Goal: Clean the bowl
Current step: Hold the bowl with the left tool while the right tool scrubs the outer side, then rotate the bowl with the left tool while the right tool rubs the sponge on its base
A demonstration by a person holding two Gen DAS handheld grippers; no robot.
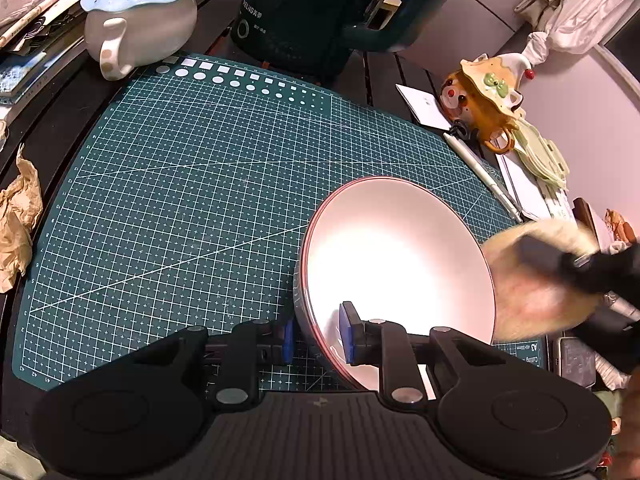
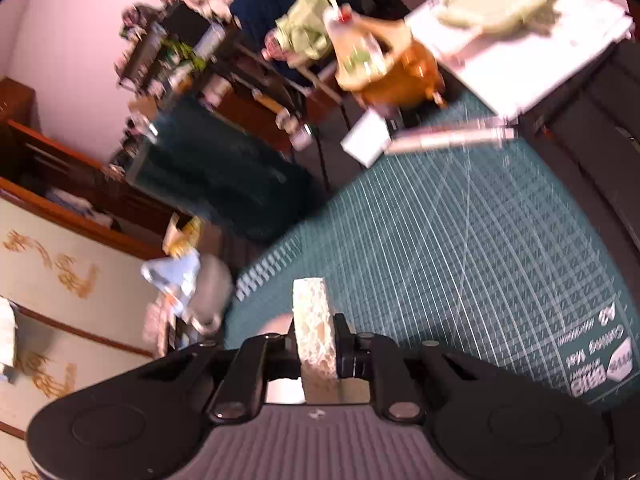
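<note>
A white bowl with a thin red rim stands tipped up on the green cutting mat. My left gripper is shut on the bowl's near rim, one blue pad outside the wall and one inside. In the right wrist view my right gripper is shut on a pale, rough sponge that stands upright between the fingers. The same sponge appears blurred at the bowl's right rim in the left wrist view, with the dark right gripper behind it. Whether the sponge touches the bowl I cannot tell.
A white teapot with a blue lid and a dark green kettle stand behind the mat. An orange figurine mug, a pen and papers lie to the right. Crumpled brown paper lies at the left edge.
</note>
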